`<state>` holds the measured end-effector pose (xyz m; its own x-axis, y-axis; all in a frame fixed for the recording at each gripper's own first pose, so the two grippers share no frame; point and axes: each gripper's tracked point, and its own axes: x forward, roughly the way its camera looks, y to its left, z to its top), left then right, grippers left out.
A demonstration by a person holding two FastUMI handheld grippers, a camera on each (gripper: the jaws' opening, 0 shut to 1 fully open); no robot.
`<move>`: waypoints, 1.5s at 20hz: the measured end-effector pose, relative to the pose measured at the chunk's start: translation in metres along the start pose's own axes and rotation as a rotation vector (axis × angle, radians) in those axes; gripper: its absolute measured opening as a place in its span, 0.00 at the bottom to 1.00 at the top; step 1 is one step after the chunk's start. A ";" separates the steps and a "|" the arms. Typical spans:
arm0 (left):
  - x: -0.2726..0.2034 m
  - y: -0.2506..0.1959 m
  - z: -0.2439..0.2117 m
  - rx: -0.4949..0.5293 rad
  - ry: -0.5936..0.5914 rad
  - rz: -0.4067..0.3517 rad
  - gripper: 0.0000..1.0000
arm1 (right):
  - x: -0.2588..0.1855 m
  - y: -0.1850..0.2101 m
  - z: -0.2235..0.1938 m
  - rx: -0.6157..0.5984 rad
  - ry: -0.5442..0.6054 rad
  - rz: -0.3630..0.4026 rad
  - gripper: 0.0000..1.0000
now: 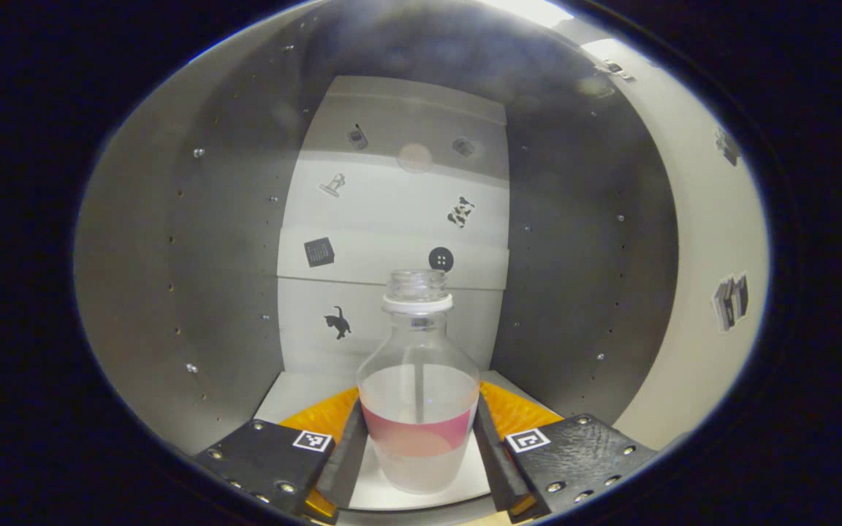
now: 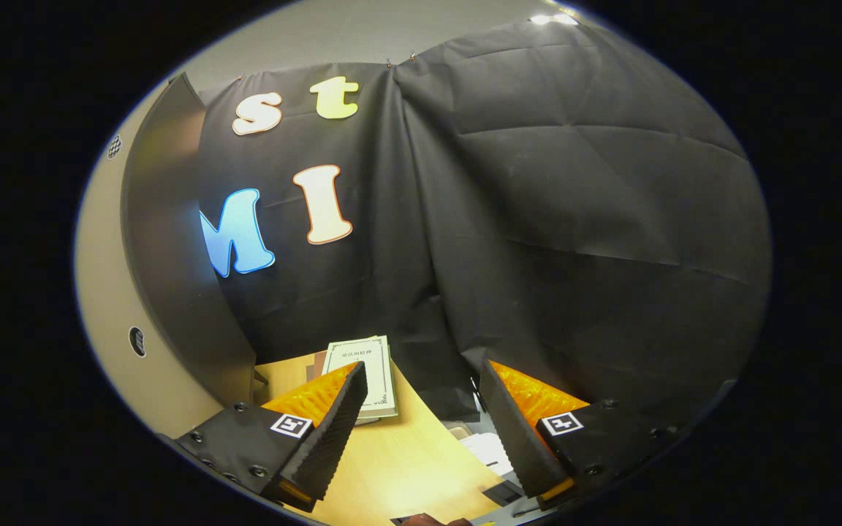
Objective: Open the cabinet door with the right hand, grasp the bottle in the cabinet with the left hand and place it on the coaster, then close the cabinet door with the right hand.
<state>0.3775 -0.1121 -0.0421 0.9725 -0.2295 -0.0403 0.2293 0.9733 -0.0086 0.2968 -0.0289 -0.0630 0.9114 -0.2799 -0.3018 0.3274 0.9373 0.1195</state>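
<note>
the left gripper (image 1: 419, 438) reaches level into the cabinet (image 1: 231, 241), its fingers flanking the upright bottle (image 1: 419, 409) on the shelf, seemingly touching its sides. the right gripper (image 2: 421, 431) hangs wide open and empty above the desk (image 2: 399, 460), aimed at the booth wall.

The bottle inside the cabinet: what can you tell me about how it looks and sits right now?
The clear plastic bottle stands upright on the pale cabinet floor, uncapped, with a threaded open neck above a white collar ring. A pink and orange label band wraps its lower body, which looks frosted. The left gripper brackets it, jaws lying close along both sides of the label; whether they press on it cannot be told. Behind it is a white back panel with small black stickers.
</note>
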 end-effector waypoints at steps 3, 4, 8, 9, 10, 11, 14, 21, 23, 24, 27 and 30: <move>-0.019 -0.001 0.014 0.022 -0.032 -0.007 0.69 | 0.002 0.006 -0.001 0.004 0.007 0.012 0.98; -0.027 -0.002 0.018 0.023 -0.036 -0.013 0.69 | 0.001 0.009 -0.001 0.009 0.005 0.017 0.98; -0.066 0.004 0.028 0.066 -0.045 -0.027 0.67 | -0.014 0.021 0.002 0.028 -0.024 0.023 0.95; -0.079 0.005 0.027 0.079 -0.043 -0.032 0.67 | -0.019 0.024 0.003 0.031 -0.034 0.025 0.98; -0.094 0.008 0.026 0.091 -0.040 -0.038 0.67 | -0.024 0.027 0.003 0.024 -0.041 0.028 0.93; -0.108 0.011 0.021 0.099 -0.030 -0.038 0.67 | -0.030 0.026 0.002 0.009 -0.045 0.021 0.98; -0.152 0.025 0.009 0.111 -0.005 -0.033 0.69 | -0.054 0.023 0.017 -0.024 -0.078 0.014 0.98; -0.249 0.086 -0.075 0.101 0.029 0.092 0.67 | -0.094 0.041 0.039 -0.055 -0.131 0.025 0.98; -0.278 0.099 -0.115 0.068 0.052 0.131 0.71 | -0.107 0.049 0.047 -0.082 -0.148 0.037 0.98; -0.289 0.104 -0.135 0.046 0.072 0.147 0.67 | -0.110 0.055 0.047 -0.093 -0.150 0.047 0.98; -0.308 0.121 -0.190 0.008 0.126 0.184 0.70 | -0.120 0.070 0.041 -0.118 -0.130 0.077 0.98; -0.326 0.131 -0.226 0.013 0.137 0.184 0.69 | -0.130 0.079 0.036 -0.125 -0.117 0.092 0.92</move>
<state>0.0816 0.0904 -0.2558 0.9835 -0.0445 -0.1752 0.0495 0.9985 0.0239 0.2129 0.0741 0.0194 0.9612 -0.2075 -0.1818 0.2147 0.9765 0.0205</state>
